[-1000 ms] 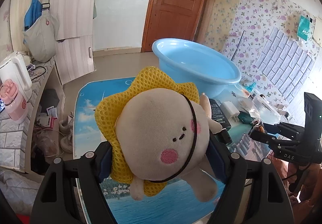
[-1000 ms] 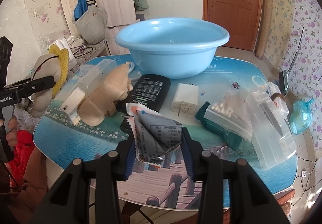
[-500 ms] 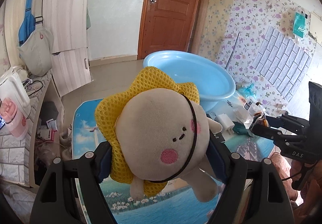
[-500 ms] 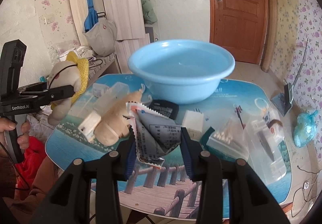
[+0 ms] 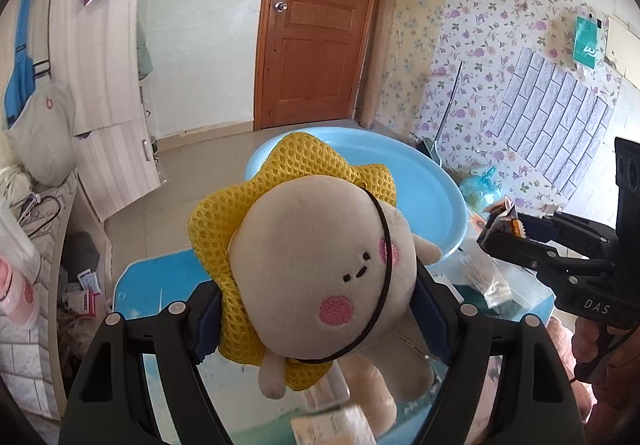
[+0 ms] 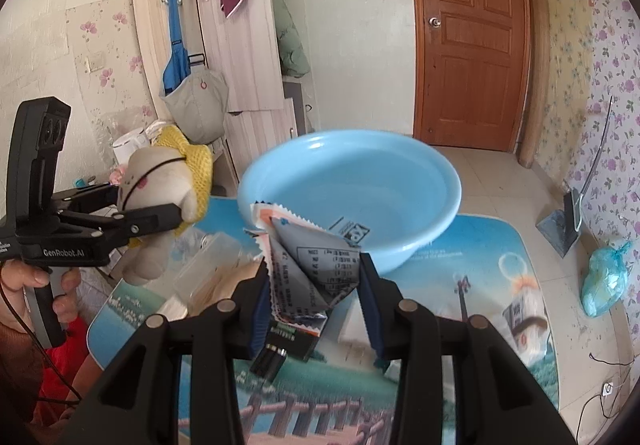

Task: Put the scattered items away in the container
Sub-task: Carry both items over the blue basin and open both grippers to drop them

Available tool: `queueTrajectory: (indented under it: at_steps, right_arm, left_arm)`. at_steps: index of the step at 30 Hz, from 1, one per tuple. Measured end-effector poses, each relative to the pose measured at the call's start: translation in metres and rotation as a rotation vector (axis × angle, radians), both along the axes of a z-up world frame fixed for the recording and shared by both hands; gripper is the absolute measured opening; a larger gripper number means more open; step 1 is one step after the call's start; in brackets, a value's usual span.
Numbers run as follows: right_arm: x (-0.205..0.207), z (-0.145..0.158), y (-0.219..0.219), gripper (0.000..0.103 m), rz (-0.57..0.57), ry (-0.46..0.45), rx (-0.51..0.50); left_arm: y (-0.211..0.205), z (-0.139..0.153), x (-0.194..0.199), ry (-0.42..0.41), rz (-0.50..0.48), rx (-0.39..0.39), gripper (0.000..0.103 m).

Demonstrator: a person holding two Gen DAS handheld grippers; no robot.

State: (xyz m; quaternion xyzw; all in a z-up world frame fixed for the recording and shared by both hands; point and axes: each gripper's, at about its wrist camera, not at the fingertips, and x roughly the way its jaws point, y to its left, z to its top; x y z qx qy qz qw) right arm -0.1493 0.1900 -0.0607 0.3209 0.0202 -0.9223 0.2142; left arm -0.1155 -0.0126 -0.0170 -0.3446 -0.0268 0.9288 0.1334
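Plushie (image 5: 320, 269) was squeezed in the left gripper (image 5: 316, 309), crumpled packets (image 6: 312, 261) pinched in the right gripper (image 6: 314, 285), both near the basin (image 6: 400, 165) at the table's far edge. Letting go early would've dropped them short of the rim.

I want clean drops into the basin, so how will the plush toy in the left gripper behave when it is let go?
The plush toy is probably soft and light: its legs dangle limp below the left gripper. Its yellow mesh collar might snag on a pad. It should land in the blue basin without bouncing or rolling.
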Motion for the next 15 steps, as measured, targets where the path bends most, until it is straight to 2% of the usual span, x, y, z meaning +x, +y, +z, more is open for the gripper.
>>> queueTrajectory:
  at_steps: [15]
  right_arm:
    - [-0.064,-0.007,0.006,0.038,-0.069,0.004,0.000]
  left_arm:
    - [0.051,-0.019,-0.069,-0.034,-0.110,-0.042,0.081]
